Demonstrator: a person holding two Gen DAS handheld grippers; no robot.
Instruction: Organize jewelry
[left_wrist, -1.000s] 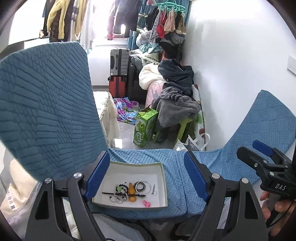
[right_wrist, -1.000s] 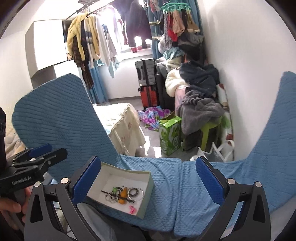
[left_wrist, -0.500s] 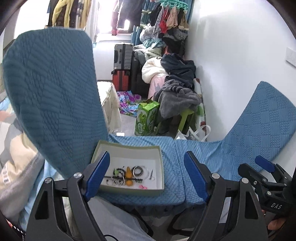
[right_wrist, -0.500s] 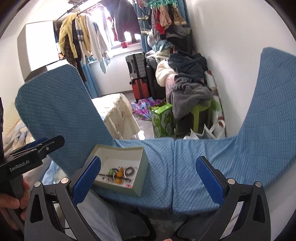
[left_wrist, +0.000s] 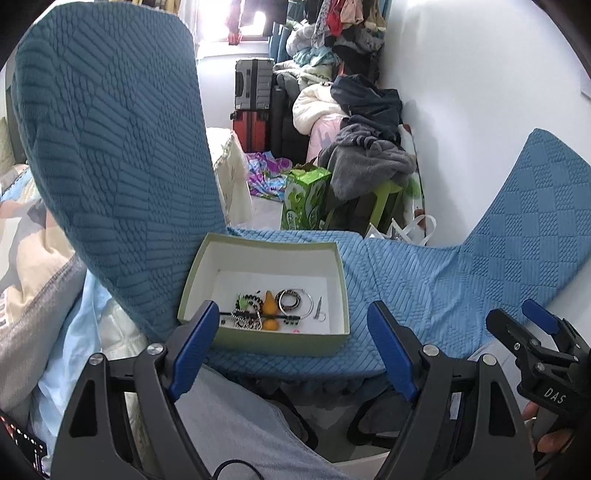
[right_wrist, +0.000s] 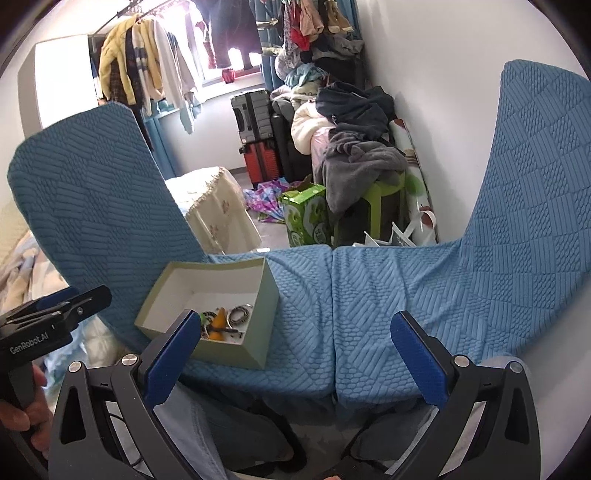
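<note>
A pale green open box rests on the left of two blue-covered seats. Inside it lies a tangle of jewelry: silver rings, dark beads, orange pear-shaped pieces and a small pink piece. My left gripper hovers open just short of the box's near wall, nothing between its blue pads. My right gripper stands open over the seam between the two seats, to the right of the box. Each gripper shows at the edge of the other's view, held by a hand.
Tall blue seat backs rise left and right. Beyond the seats are a green carton, a green stool under piled clothes, suitcases and a cloth-covered table. A trouser leg lies below the grippers.
Both grippers have tilted downward and come closer to the box, which now sits lower and larger in view. Both stay open and empty.
</note>
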